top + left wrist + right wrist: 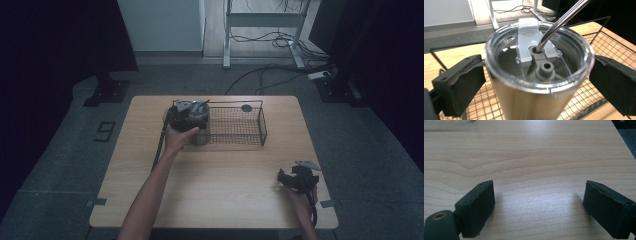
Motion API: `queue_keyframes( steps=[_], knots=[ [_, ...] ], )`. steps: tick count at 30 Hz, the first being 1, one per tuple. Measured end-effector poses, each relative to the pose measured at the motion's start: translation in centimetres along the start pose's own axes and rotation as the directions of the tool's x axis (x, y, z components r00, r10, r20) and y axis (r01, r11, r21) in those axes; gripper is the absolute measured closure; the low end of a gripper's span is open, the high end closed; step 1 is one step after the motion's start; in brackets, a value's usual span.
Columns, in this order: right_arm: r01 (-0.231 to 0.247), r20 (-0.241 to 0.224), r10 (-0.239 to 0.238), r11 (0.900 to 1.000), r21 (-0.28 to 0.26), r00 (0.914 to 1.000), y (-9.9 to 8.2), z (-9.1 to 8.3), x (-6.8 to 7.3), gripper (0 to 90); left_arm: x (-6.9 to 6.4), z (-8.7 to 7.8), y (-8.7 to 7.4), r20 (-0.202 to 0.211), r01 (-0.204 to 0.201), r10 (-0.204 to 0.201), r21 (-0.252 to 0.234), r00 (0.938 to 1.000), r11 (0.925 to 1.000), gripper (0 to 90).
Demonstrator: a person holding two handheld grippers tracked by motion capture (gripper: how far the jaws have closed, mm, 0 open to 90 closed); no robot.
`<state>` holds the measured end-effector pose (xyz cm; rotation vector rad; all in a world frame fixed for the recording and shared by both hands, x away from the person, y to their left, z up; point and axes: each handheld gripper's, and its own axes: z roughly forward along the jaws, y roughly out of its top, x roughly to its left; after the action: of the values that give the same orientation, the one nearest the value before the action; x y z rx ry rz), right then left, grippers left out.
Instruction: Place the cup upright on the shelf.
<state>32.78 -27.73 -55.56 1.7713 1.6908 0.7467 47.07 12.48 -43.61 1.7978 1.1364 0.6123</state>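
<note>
High view, wooden table (215,190), grey floor (365,145)

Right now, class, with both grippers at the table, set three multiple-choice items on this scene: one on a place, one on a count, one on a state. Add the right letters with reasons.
1. Where does the cup stand?
A. in the wire basket
B. on the floor
C. at the table's near edge

2. How many straws go through the lid?
A. none
B. one
C. three

3. How are the jaws of the left gripper set?
A. shut on the straw
B. spread to either side of the cup
C. flat on the table

Answers: 1 A, wire mesh shows around the cup's base; 2 B, a single metal straw enters the lid's hole; 3 B, a pad sits on each side, with a visible gap at the rim.
</note>
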Motion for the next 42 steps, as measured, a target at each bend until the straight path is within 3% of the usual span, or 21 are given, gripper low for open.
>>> queue_keyframes(
  steps=[13, 24, 35, 42],
  knots=[
    [-0.002, 0.0, 0.002, 1.0, 0.0, 1.0, 0.0, 0.0, 0.0, 10.2, 0.3, -4.7, -2.1, 0.002, -0.025, 0.025, -0.001, 0.9997, 0.9997, 0.6],
    [-0.002, 0.001, 0.002, 1.0, 0.002, 1.0, 0.0, 0.0, 0.0, 10.1, -0.2, -8.5, -5.8, 0.042, -0.053, 0.052, 0.019, 0.9978, 0.9984, 1.9],
    [-0.002, 0.001, 0.002, 1.0, 0.002, 1.0, 0.0, 0.0, 0.0, 10.1, -0.3, -11.4, -9.2, 0.084, -0.023, 0.021, 0.028, 0.9963, 0.9993, 2.9],
    [-0.002, 0.001, 0.002, 1.0, 0.001, 1.0, 0.0, 0.0, 0.0, 10.1, -0.2, -12.5, -11.9, 0.09, -0.011, 0.005, 0.066, 0.9959, 0.9977, 4.1]
  ],
)
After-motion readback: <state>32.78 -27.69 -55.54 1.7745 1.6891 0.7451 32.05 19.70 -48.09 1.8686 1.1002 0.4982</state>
